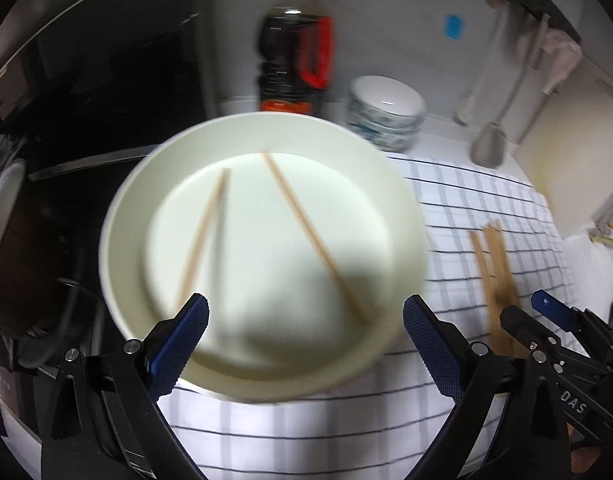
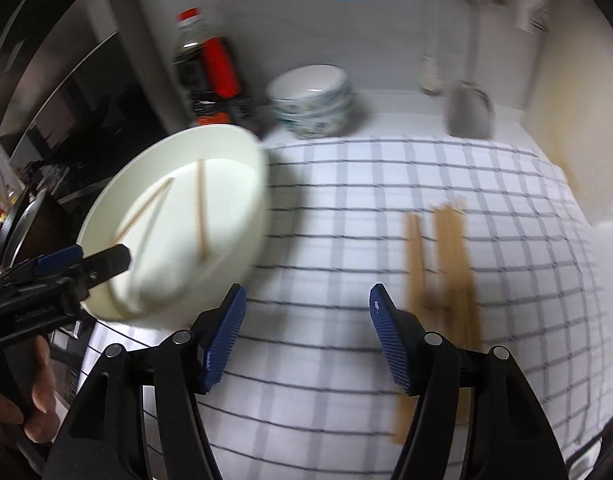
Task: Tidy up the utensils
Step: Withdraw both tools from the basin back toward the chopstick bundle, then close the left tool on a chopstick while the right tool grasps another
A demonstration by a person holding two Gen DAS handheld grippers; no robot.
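Gaping left tongs over white plate bearing two chopsticks

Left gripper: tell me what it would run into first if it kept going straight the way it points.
Most likely the white plate: the open left gripper points down at the plate's near half, between the two chopsticks lying on it. Blur makes the depth uncertain.

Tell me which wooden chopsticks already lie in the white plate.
The two separate wooden chopsticks splayed apart in the round white plate; the other bundle of wooden chopsticks lies together on the checked cloth.
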